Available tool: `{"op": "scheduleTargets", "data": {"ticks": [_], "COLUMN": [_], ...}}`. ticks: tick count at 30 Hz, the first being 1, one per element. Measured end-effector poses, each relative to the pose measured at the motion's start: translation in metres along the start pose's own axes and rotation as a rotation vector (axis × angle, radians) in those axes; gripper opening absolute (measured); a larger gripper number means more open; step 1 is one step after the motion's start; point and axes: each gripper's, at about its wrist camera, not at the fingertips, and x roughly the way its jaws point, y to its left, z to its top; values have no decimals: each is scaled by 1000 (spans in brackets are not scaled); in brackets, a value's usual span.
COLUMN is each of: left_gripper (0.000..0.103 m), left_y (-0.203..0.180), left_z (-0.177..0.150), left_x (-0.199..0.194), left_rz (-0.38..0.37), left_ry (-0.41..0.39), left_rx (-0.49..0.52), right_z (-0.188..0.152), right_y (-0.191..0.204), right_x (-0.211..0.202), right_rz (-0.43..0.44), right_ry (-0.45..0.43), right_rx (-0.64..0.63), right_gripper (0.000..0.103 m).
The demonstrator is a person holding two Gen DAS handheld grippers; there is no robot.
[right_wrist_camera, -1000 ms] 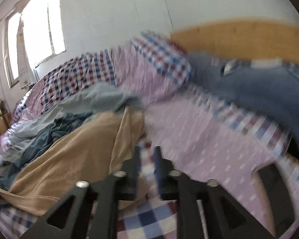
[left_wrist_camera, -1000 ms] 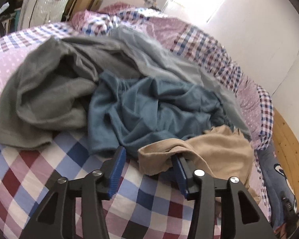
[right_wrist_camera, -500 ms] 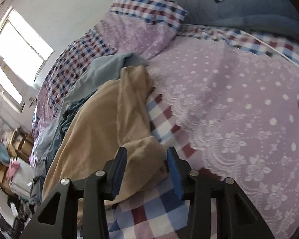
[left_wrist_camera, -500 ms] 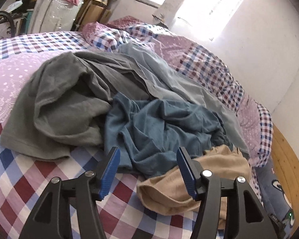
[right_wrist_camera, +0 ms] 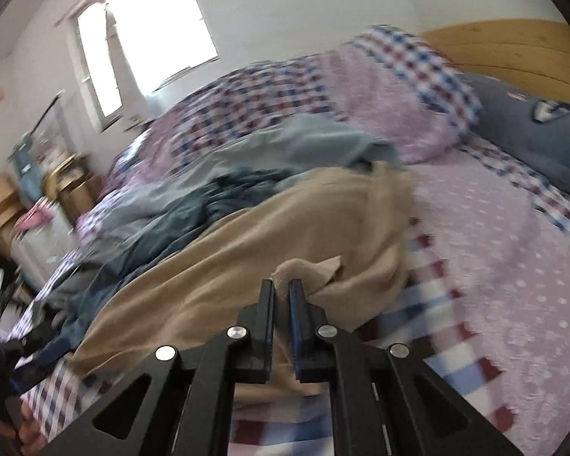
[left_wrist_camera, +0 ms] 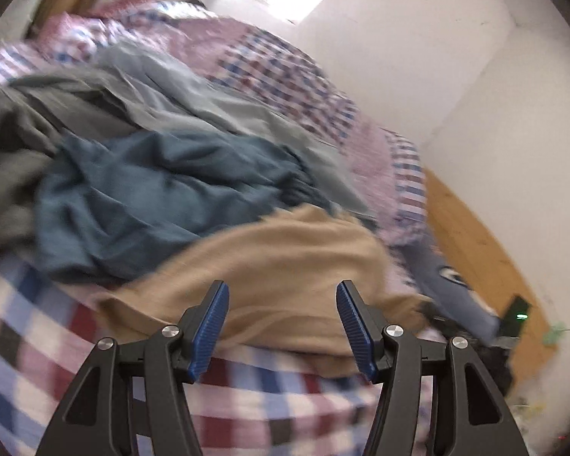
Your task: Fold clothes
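The right gripper (right_wrist_camera: 281,290) has its jaws pinched together on a corner of a tan garment (right_wrist_camera: 254,243), while the left gripper (left_wrist_camera: 283,304) hovers over the same cloth with jaws spread wide and holding nothing. The garment lies on a checked bed (left_wrist_camera: 30,338). Beyond it sit crumpled teal clothing (left_wrist_camera: 152,205) and grey clothing (left_wrist_camera: 15,129).

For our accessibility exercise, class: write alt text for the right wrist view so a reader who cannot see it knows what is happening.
The right gripper is shut on a corner of a tan garment that lies on a bed. Behind it lie a dark blue garment and a pale grey one, with a window and a wooden headboard beyond.
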Motion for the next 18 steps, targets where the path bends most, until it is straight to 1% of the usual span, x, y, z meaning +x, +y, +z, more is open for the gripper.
{"op": "scheduleTargets", "data": {"ticks": [3, 5, 7, 9, 15, 18], "left_gripper": [63, 63, 63, 63, 63, 63], "left_y": [0, 1, 0, -2, -10, -14], "left_z": [-3, -4, -6, -8, -15, -18], "left_x": [6, 14, 20, 25, 35, 41], "left_rz": [-83, -132, -163, -184, -233, -230], "left_ry": [43, 86, 115, 138, 181, 196], "left_rx": [-50, -80, -99, -101, -112, -107], "right_z": [-11, -18, -25, -32, -43, -49], "right_y": [27, 46, 64, 77, 85, 89], "right_x": [5, 8, 12, 13, 10, 10], "right_rz": [76, 126, 177, 225, 358, 400], "right_ry": [29, 48, 67, 85, 141, 179], "right_rx": [-93, -155, -217, -256, -290, -329], "right_gripper": [6, 6, 6, 6, 6, 6]}}
